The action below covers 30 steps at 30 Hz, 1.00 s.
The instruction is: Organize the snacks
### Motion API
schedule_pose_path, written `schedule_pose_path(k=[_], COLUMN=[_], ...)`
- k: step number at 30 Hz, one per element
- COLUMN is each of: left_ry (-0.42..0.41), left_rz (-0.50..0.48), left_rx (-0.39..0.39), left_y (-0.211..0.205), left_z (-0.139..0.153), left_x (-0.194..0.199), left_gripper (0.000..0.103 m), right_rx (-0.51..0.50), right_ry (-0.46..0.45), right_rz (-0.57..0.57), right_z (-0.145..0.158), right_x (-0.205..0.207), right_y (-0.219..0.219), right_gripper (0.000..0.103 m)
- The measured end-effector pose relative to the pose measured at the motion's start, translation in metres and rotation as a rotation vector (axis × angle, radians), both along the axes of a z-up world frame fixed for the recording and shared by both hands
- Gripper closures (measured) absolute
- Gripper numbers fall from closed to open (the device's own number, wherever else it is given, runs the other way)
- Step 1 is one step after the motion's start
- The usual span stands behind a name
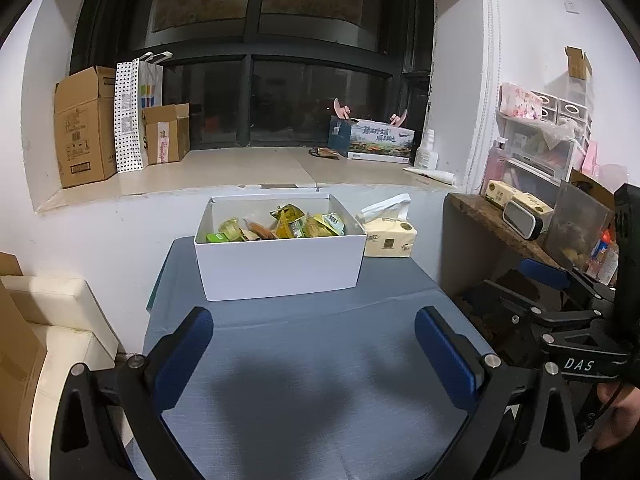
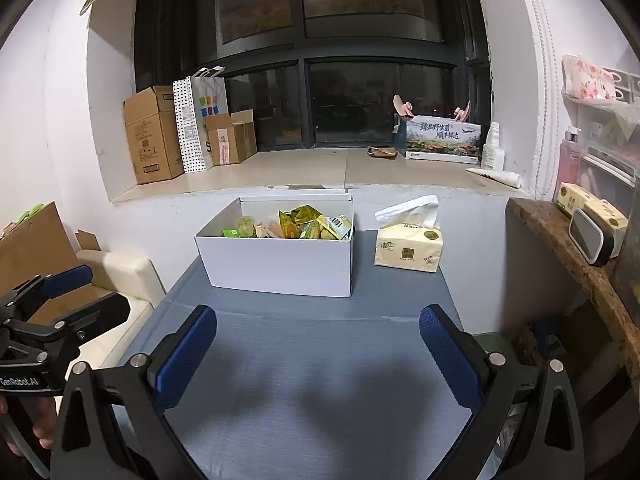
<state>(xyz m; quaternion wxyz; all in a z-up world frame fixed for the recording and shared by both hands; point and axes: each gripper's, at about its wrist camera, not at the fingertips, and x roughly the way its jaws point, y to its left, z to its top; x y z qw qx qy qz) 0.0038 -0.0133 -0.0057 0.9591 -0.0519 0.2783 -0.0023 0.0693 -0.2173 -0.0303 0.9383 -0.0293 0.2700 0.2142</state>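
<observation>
A white box (image 1: 280, 268) (image 2: 276, 268) stands at the far end of the grey-blue table (image 1: 320, 380) (image 2: 320, 380). Several yellow and green snack packets (image 1: 288, 224) (image 2: 304, 224) lie inside it. My left gripper (image 1: 314, 340) hangs open above the near part of the table, well short of the box, with nothing between its blue pads. My right gripper (image 2: 318, 340) is likewise open and empty over the table. In the left wrist view the right gripper (image 1: 560, 308) shows at the right edge; in the right wrist view the left gripper (image 2: 52, 300) shows at the left.
A yellow tissue pack (image 1: 390, 236) (image 2: 408, 246) sits right of the box. A window sill behind holds cardboard boxes (image 1: 86, 128) and a printed carton (image 1: 378, 140). A wooden shelf (image 2: 560, 240) stands to the right, a cream seat (image 1: 60, 320) to the left.
</observation>
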Motion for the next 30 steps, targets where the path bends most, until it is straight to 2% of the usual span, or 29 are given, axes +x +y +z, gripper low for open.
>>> schedule_pose_path(k=[30], left_ry=[0.014], left_rz=[-0.006], left_rx=[0.006], left_y=[-0.0020], left_z=[-0.0045], left_x=[0.0010], left_gripper=[0.000], right_rx=[-0.004], right_ry=[0.000], right_rz=[-0.003], right_z=[0.0012], right_x=[-0.0003], right_y=[-0.0004], right_gripper=[0.000])
